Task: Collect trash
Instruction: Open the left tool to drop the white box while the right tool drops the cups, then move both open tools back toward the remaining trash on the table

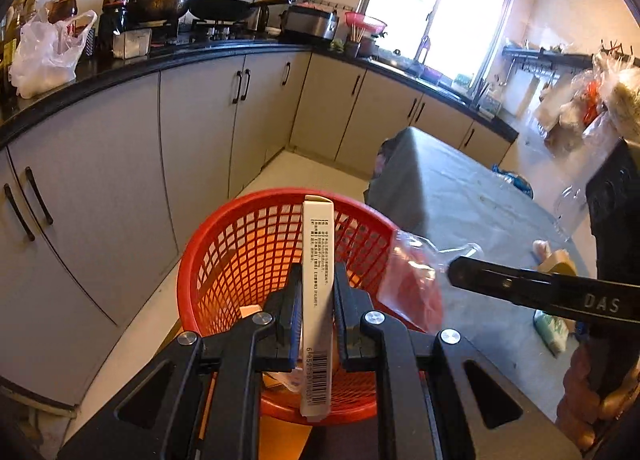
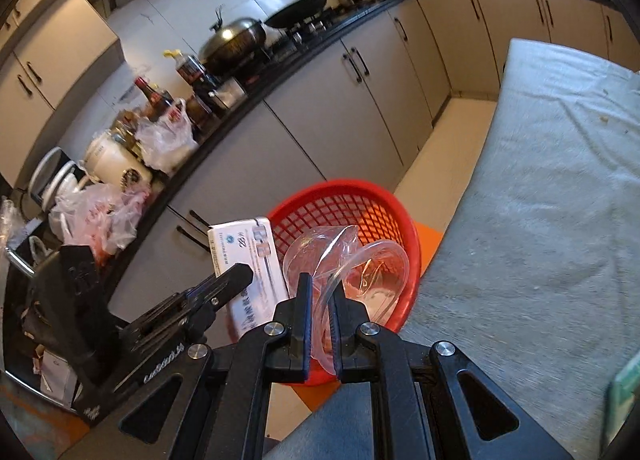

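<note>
A red mesh basket (image 1: 248,256) stands on the floor beside the grey-covered table (image 1: 460,196). My left gripper (image 1: 317,280) is shut on a flat white carton (image 1: 318,260) with a barcode and holds it upright over the basket. My right gripper (image 2: 320,300) is shut on a crumpled clear plastic container (image 2: 360,264) and holds it over the basket's rim (image 2: 414,256). The right gripper also shows in the left wrist view (image 1: 460,272), with the clear plastic (image 1: 412,276). The left gripper (image 2: 236,280) and white carton (image 2: 252,256) show in the right wrist view.
A black counter (image 1: 192,56) with grey cabinets runs along the left and back, bearing bottles, a wok, a pan and plastic bags (image 1: 44,52). More items lie on the table at right (image 1: 554,330). An orange mat (image 2: 430,240) lies under the basket.
</note>
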Tool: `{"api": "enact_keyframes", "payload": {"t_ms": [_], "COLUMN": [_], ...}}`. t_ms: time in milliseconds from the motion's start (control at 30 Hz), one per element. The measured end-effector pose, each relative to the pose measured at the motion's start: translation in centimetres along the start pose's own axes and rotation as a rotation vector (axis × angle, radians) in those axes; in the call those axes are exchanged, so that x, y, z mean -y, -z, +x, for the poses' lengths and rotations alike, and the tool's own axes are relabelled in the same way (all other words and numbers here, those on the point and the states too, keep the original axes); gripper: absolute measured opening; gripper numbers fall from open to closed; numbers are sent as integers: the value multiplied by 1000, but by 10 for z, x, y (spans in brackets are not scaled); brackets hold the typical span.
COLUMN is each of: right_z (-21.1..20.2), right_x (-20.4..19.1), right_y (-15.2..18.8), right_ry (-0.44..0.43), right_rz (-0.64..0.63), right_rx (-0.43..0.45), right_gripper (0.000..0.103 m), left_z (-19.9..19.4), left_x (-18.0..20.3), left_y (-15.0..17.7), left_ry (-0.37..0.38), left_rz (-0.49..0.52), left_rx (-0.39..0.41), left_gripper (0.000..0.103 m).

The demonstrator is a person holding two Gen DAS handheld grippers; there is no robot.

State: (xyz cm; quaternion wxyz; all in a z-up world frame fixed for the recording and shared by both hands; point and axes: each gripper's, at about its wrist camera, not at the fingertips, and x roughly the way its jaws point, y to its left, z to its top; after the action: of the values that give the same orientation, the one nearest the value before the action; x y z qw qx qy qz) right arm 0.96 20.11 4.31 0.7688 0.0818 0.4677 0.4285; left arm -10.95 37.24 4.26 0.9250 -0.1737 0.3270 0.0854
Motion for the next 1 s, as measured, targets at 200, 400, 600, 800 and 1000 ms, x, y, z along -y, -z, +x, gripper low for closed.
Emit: {"api": "enact_keyframes", "payload": {"t_ms": [200, 400, 600, 800, 1000], "right_z": [18, 23, 16, -1, -24], "right_x": [1, 2, 3, 6, 11], "right_y": [0, -1, -2, 0, 8], "right_ry": [21, 19, 7, -8, -8], "right_rz": [-1, 2, 10, 18, 19], "right_rx": [-26, -28, -16, 9, 38], "right_gripper": [10, 10, 21, 23, 26], "left_z": [10, 14, 12, 3, -7], "left_x": [-8, -6, -7, -7, 1], "left_y": [3, 3, -1, -2, -4], "left_ry": [0, -4, 6, 7, 15], "left_rz": [-17, -27, -51, -62, -57], "left_rx": [-17, -8, -2, 12, 29], "left_gripper": [13, 13, 22, 27, 31]}}
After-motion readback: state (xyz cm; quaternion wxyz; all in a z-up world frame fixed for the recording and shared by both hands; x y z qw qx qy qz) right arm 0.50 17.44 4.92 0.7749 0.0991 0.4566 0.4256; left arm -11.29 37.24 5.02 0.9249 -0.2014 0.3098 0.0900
